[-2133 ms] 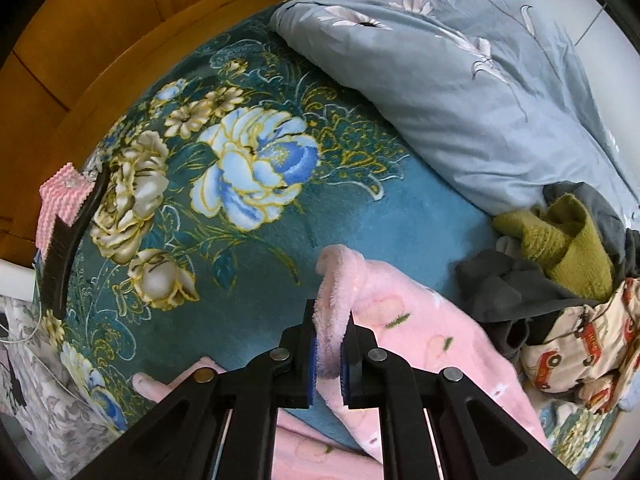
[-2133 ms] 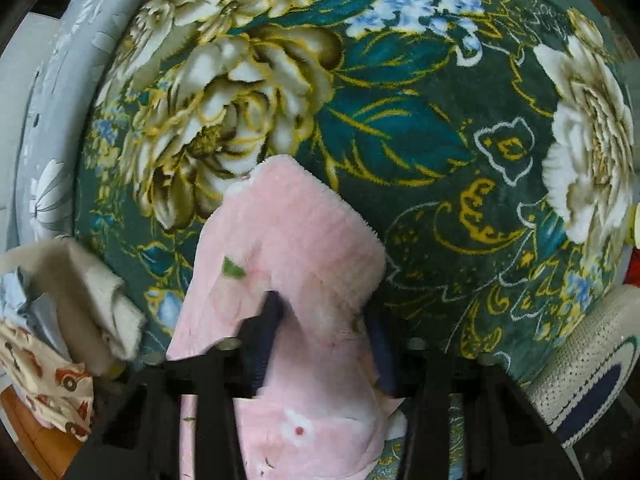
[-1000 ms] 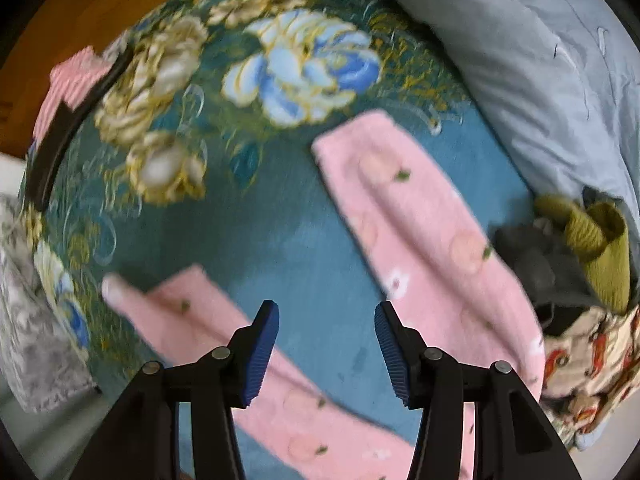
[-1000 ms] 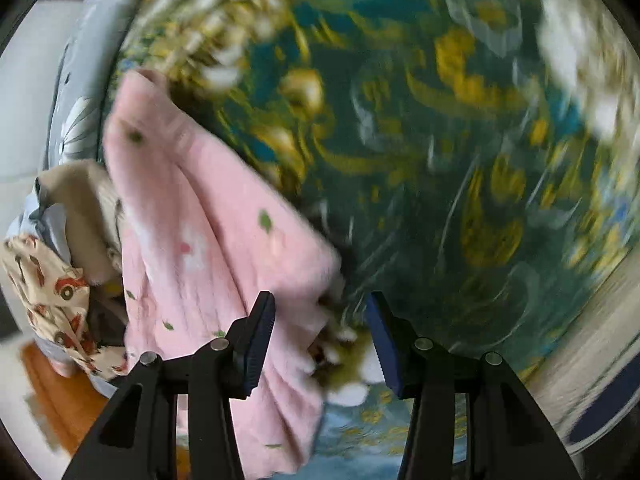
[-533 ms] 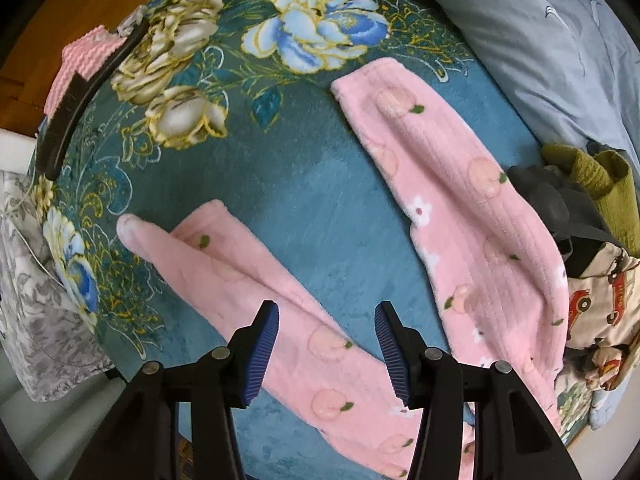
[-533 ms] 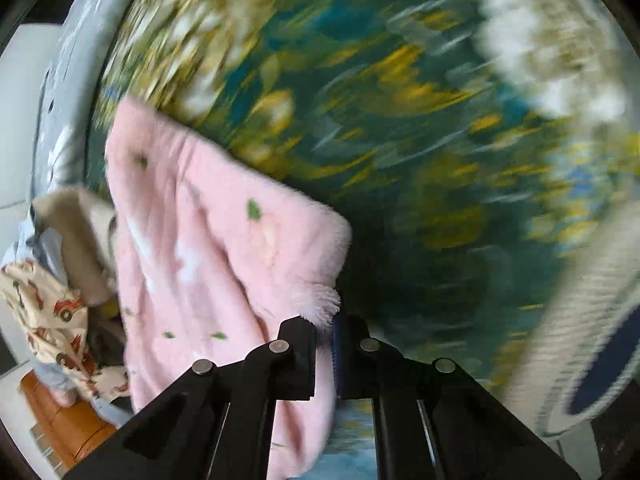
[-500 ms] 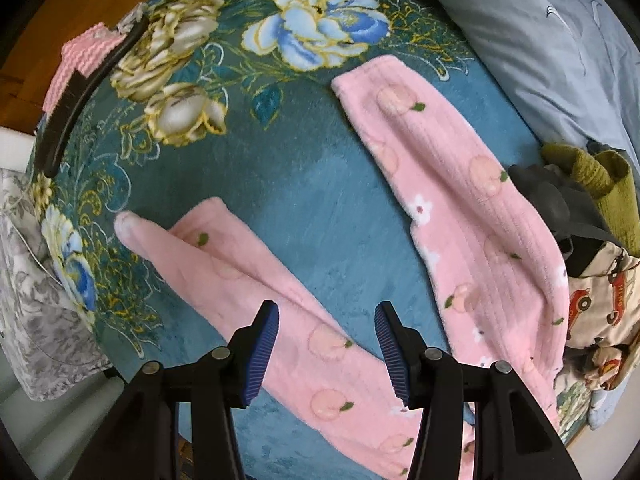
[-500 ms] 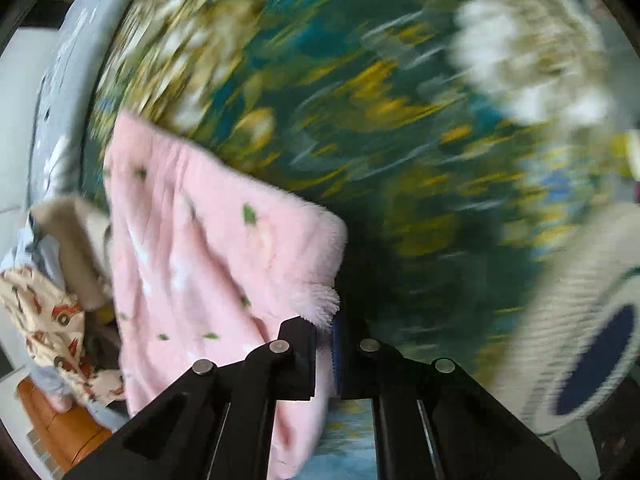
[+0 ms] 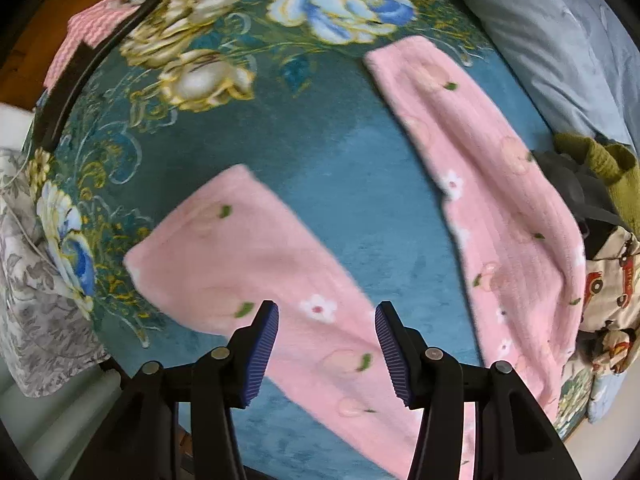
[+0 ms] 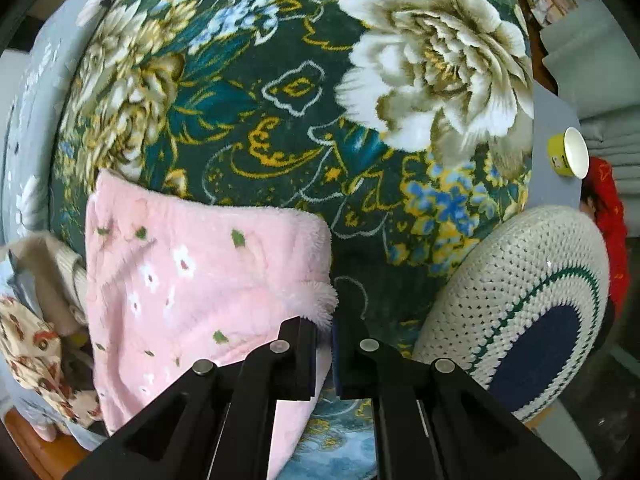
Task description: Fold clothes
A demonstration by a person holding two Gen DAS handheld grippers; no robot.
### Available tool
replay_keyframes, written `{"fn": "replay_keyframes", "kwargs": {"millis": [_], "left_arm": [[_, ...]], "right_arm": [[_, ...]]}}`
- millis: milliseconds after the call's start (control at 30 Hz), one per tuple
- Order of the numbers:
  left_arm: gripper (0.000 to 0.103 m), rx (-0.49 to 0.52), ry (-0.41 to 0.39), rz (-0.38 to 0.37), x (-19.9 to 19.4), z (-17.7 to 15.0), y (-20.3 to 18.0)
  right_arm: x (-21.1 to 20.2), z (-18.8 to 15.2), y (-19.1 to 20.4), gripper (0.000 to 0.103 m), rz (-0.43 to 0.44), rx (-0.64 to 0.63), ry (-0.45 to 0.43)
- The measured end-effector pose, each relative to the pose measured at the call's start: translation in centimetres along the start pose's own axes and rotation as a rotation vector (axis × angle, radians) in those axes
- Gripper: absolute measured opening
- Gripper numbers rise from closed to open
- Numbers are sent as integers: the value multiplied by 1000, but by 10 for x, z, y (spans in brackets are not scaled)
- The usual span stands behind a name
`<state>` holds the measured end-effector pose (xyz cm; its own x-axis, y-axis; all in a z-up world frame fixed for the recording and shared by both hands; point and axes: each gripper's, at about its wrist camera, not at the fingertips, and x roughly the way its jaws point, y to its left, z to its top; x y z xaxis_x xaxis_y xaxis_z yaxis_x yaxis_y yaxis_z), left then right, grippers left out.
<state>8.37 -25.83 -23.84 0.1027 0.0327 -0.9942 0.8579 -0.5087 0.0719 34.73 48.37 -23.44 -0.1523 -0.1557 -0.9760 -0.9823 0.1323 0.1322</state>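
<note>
Pink fleece trousers (image 9: pixel 304 312) spread on bed (image 9: pixel 340 184), legs apart, no fold made yet. Right gripper (image 10: pixel 325 334) jaws clenched on waistband corner; left gripper (image 9: pixel 326 340) jaws released above near leg.

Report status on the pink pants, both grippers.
Left gripper open above the near leg of the pink pants. Right gripper shut on the pants' fluffy edge. Clothes pile lies beside the far leg.

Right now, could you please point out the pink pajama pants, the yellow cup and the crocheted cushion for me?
pink pajama pants (image 9: pixel 492 184), left wrist view, middle of the far leg.
yellow cup (image 10: pixel 566 154), right wrist view, its side wall.
crocheted cushion (image 10: pixel 516 272), right wrist view, its white knitted top.
</note>
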Motion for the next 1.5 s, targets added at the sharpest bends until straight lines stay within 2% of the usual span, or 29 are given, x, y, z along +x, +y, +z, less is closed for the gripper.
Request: {"fn": "replay_keyframes", "kwargs": {"millis": [167, 300, 400, 467, 700, 833, 1033, 1200, 1233, 1300, 1400, 1500], "left_arm": [[56, -167, -12, -33, 3, -2, 69], [56, -298, -2, -31, 16, -2, 125], [56, -330, -16, -46, 23, 8, 146], [56, -278, -19, -37, 27, 25, 146], [56, 45, 1, -17, 51, 88, 103], [56, 212, 52, 2, 72, 100, 80], [53, 357, 119, -24, 93, 105, 59], [21, 505, 164, -50, 93, 95, 44], [9, 529, 163, -60, 92, 92, 42], [5, 578, 163, -78, 88, 86, 38], [5, 565, 102, -147, 71, 93, 36], [4, 446, -5, -215, 55, 124, 35]], "right_arm": [[-16, -9, 22, 6, -27, -83, -21], [-30, -17, 39, 6, -42, -123, -42], [-38, -24, 52, 6, -61, -159, -63], [-42, -29, 61, 6, -86, -190, -77], [-40, -43, 75, 6, -150, -207, -112], [-42, -50, 75, 6, -174, -186, -124], [-44, -58, 82, 6, -202, -181, -139], [-45, -61, 85, 6, -222, -167, -143], [-44, -61, 86, 6, -227, -163, -143], [-44, -61, 88, 6, -236, -161, -145], [-46, -59, 91, 6, -248, -167, -158], [-50, -53, 94, 6, -255, -157, -183]]}}
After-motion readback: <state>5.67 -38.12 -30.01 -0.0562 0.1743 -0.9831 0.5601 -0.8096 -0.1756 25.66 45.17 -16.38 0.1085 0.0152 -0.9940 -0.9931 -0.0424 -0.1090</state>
